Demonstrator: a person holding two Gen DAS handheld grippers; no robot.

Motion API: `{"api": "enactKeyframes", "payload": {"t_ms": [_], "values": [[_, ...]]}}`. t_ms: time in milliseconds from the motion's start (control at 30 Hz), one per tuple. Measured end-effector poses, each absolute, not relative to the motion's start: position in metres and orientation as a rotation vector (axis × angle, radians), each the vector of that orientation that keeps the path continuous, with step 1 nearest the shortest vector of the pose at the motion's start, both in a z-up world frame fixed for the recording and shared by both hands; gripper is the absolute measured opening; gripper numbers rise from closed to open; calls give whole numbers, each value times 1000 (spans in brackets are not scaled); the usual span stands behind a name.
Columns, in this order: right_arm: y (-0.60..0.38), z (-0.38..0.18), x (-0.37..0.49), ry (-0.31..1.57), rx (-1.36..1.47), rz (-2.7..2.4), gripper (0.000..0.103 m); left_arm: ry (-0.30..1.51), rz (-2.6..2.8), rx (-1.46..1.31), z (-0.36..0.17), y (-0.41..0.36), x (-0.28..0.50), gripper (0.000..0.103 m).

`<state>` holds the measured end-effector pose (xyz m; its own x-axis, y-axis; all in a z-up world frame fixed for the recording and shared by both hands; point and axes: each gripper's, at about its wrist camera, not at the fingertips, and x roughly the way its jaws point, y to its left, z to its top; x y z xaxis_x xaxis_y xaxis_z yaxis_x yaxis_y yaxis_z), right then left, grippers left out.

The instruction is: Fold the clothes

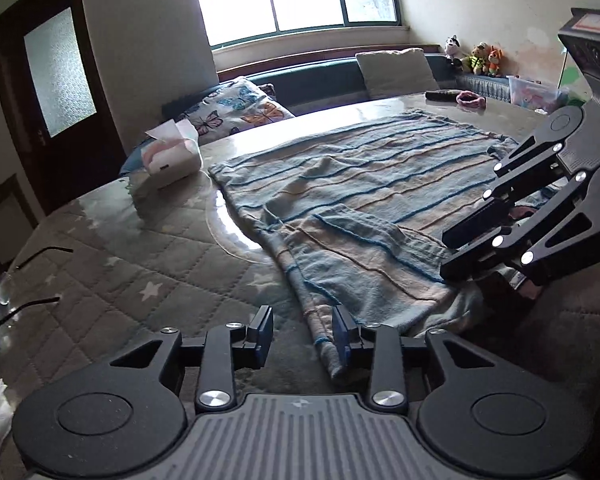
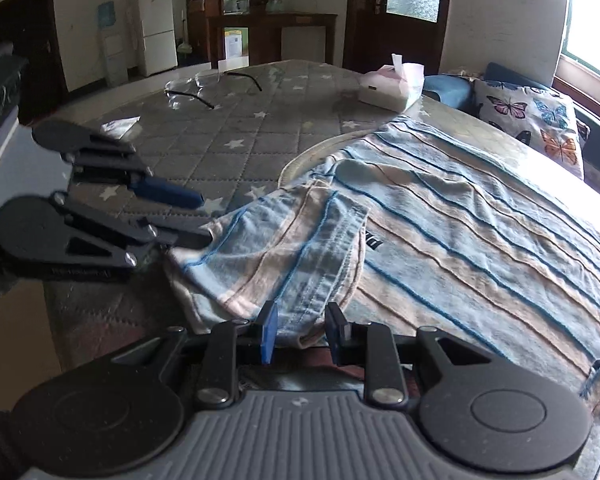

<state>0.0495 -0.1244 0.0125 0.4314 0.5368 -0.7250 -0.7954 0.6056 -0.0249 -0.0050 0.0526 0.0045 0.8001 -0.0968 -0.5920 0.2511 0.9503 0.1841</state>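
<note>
Lying rumpled, the soft striped knit garment (image 1: 360, 200) meets both gaping tongs (image 1: 303, 334) (image 2: 303, 330).

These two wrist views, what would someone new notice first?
The striped shirt spread across the middle of the table catches the eye first, one sleeve folded in over its body. Both grippers sit open at its near edge: the left gripper at the corner, the right gripper over the sleeve. Behind, a tissue box stands to the shirt's left.
</note>
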Motion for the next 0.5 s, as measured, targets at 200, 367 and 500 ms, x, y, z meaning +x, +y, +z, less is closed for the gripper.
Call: {"api": "enactKeyframes", "payload": {"t_ms": [200, 367, 500], "values": [[-122, 10, 48, 752, -395, 855, 25, 623, -177, 267, -1, 54, -8, 45], [-129, 17, 48, 726, -390, 838, 25, 574, -211, 302, 12, 43, -14, 45], [-150, 33, 47, 690, -369, 789, 25, 557, -285, 360, 15, 29, -20, 47]]}}
